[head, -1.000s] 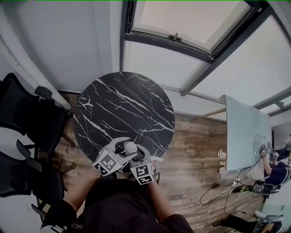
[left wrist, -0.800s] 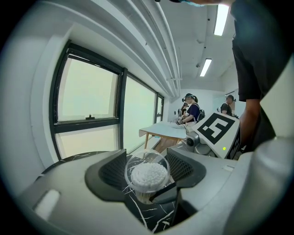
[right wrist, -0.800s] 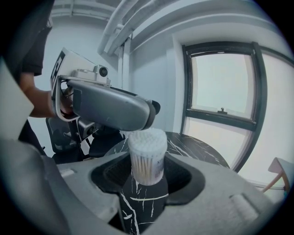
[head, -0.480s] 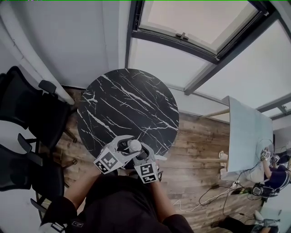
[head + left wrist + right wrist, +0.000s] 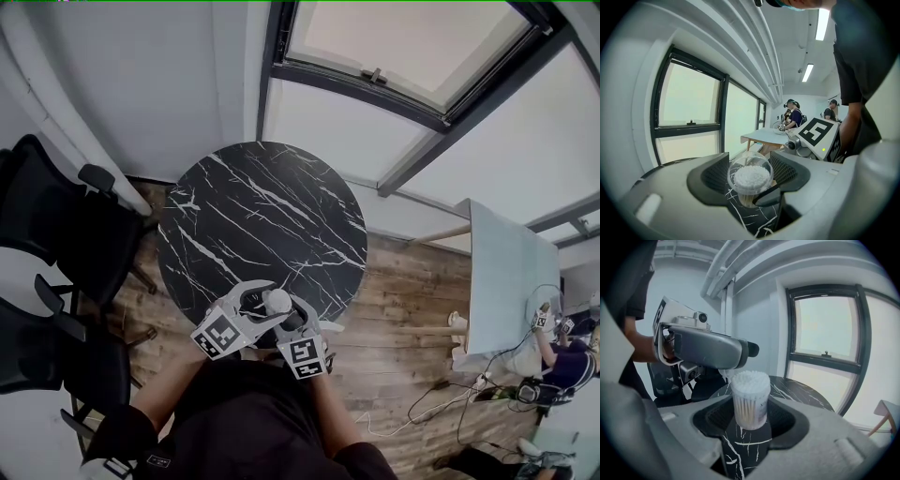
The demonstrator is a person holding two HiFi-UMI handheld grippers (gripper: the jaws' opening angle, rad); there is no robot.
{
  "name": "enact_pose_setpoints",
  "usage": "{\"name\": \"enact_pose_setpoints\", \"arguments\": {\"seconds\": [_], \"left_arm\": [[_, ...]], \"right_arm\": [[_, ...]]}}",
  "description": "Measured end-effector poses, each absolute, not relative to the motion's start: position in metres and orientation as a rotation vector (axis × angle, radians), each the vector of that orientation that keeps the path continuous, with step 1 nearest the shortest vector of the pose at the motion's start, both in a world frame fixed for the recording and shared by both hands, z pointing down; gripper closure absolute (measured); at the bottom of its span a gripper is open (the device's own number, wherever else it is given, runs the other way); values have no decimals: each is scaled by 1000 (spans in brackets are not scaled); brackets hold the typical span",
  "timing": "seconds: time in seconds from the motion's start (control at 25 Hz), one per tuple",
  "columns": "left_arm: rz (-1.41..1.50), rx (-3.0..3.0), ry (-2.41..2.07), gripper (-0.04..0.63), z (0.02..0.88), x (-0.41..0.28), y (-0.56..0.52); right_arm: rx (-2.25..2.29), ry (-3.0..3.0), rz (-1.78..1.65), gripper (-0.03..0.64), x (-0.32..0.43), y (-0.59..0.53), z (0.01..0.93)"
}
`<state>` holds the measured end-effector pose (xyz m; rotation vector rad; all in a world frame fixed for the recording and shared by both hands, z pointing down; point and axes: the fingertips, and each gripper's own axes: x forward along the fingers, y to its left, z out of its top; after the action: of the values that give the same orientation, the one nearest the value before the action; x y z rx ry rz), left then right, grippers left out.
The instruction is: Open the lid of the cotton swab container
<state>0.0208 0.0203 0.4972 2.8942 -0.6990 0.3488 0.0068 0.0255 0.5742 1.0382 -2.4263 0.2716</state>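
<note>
The cotton swab container [image 5: 276, 302] stands at the near edge of the round black marble table [image 5: 262, 216], between both grippers. In the right gripper view my right gripper [image 5: 750, 416] is shut on the clear container body [image 5: 751, 404], and the white swab heads [image 5: 751, 378] show bare at its top. In the left gripper view my left gripper [image 5: 750, 173] is shut on the clear round lid [image 5: 750, 165], with the swab heads [image 5: 751, 177] seen through it. The left gripper [image 5: 708, 350] hangs just above and behind the container. In the head view the left gripper [image 5: 253, 305] and right gripper [image 5: 286, 319] nearly touch.
Black office chairs [image 5: 66, 244] stand left of the table. A pale rectangular table [image 5: 506, 281] stands to the right on the wooden floor, with people [image 5: 562, 356] and cables beyond it. A white wall and large windows [image 5: 403, 47] lie behind the marble table.
The head view has shifted a little. Both grippers and the container keep their places at the table's near edge.
</note>
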Motion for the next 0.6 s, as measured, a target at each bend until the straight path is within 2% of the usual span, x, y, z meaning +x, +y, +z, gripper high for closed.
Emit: {"name": "enact_pose_setpoints", "arguments": {"seconds": [0.6], "left_arm": [[307, 2903, -713, 311, 495, 12, 28]], "right_arm": [[1066, -2453, 302, 397, 8, 28, 571]]}}
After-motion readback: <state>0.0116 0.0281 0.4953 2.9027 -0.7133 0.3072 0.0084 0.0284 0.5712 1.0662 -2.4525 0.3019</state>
